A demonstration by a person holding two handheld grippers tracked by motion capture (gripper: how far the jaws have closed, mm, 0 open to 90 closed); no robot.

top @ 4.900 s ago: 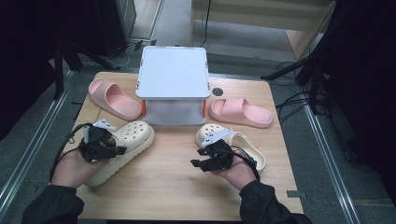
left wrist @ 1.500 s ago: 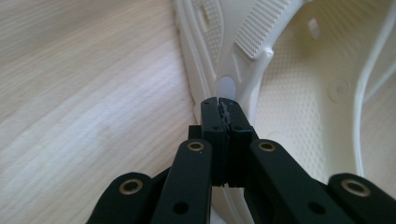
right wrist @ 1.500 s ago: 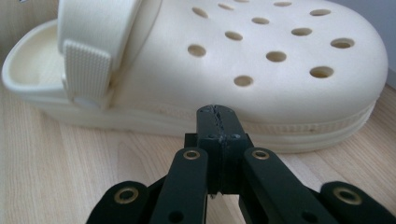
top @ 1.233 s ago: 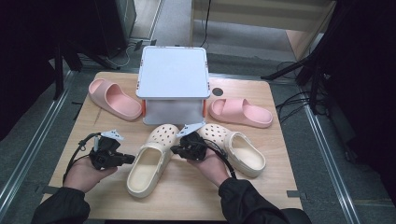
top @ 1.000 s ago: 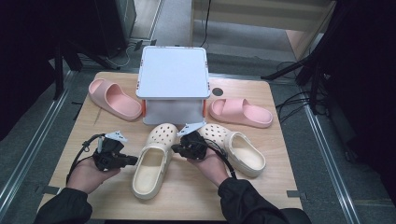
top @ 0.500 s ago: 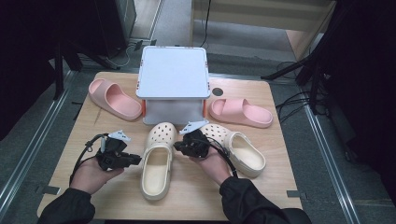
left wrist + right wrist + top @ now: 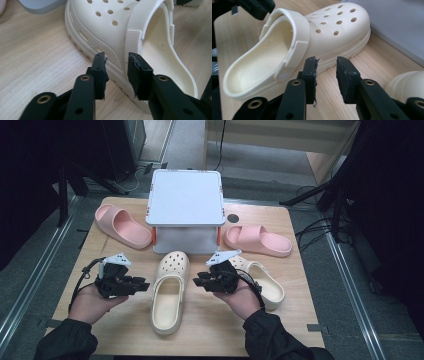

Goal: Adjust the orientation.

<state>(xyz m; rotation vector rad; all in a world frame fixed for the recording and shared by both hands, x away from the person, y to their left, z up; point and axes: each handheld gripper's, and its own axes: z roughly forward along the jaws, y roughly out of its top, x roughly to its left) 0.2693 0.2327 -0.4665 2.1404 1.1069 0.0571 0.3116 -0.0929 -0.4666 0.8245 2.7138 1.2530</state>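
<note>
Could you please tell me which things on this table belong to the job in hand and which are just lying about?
In the job: middle cream clog, flanked by left tool and right tool, both open; second cream clog.

Lying about: left pink slipper, right pink slipper, grey box.

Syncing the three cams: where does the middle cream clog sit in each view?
High view: cream clog at centre, between both tongs, toe toward the grey box.
Left gripper view: clog upper right, just past the jaws.
Right gripper view: clog upper left.
Shared landmark: the grey box by its toe.
</note>
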